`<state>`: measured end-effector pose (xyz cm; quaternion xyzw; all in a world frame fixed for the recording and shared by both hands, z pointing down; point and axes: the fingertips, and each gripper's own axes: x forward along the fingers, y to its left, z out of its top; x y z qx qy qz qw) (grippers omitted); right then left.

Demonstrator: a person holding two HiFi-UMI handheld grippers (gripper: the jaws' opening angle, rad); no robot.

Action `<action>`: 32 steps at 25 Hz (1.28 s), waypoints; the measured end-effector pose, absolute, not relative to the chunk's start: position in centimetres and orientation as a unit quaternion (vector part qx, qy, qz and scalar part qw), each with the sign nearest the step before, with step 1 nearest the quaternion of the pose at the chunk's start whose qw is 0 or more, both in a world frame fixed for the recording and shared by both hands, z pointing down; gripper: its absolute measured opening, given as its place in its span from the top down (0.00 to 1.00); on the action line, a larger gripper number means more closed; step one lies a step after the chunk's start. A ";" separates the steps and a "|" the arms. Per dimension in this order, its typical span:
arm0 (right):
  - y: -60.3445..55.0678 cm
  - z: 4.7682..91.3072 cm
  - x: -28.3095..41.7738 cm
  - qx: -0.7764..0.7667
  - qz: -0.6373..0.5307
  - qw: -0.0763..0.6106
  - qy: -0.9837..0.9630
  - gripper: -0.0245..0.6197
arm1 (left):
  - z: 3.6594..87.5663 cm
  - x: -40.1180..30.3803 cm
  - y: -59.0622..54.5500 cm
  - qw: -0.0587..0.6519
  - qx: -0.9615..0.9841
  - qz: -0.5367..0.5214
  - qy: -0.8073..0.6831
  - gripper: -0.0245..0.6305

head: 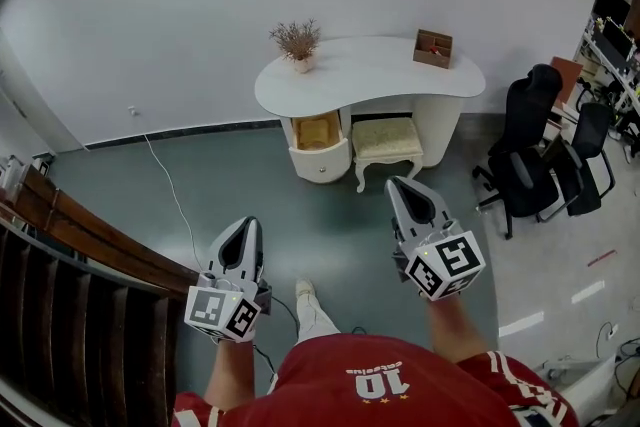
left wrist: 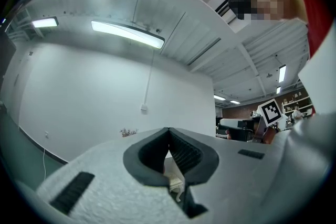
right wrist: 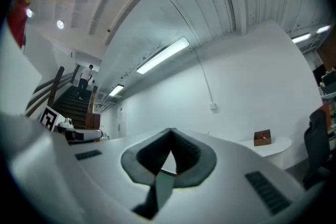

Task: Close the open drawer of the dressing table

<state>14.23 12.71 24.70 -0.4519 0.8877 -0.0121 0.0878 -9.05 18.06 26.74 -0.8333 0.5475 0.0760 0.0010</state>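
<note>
The white dressing table (head: 370, 70) stands against the far wall in the head view. Its drawer (head: 320, 153) at the left pedestal is pulled out, with a wood-coloured inside. My left gripper (head: 243, 227) and my right gripper (head: 402, 187) are held out in front of me, well short of the table, both pointing toward it. Each has its jaws shut with nothing between them. In the left gripper view the left gripper (left wrist: 168, 131) shows its tips meeting; in the right gripper view the right gripper (right wrist: 171, 131) shows the same.
A cushioned stool (head: 388, 145) sits under the table beside the drawer. On top stand a dried-flower pot (head: 297, 45) and a small brown box (head: 432, 48). Black office chairs (head: 530, 155) stand at right, a wooden stair rail (head: 80, 235) at left. A white cable (head: 170, 185) crosses the floor.
</note>
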 end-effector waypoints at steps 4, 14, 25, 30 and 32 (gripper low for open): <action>8.4 23.3 11.6 -0.459 -0.008 0.095 0.883 0.95 | 25.8 -11.7 13.4 -0.001 -0.835 0.075 0.545 0.96; -2.6 21.5 4.8 -0.494 0.025 0.092 0.864 0.95 | 24.1 -20.9 1.6 0.025 -0.831 0.066 0.552 0.96; -9.6 21.0 -3.0 -0.500 0.045 0.062 0.863 0.80 | 24.2 -25.1 -7.5 0.030 -0.872 0.065 0.484 0.96; -11.0 23.1 -4.9 -0.491 0.034 0.025 0.870 0.66 | 25.0 -24.9 -8.6 0.014 -0.882 0.076 0.465 0.96; -11.8 23.9 -5.1 -0.498 0.025 0.018 0.866 0.66 | 25.4 -24.7 -9.0 0.001 -0.886 0.082 0.456 0.96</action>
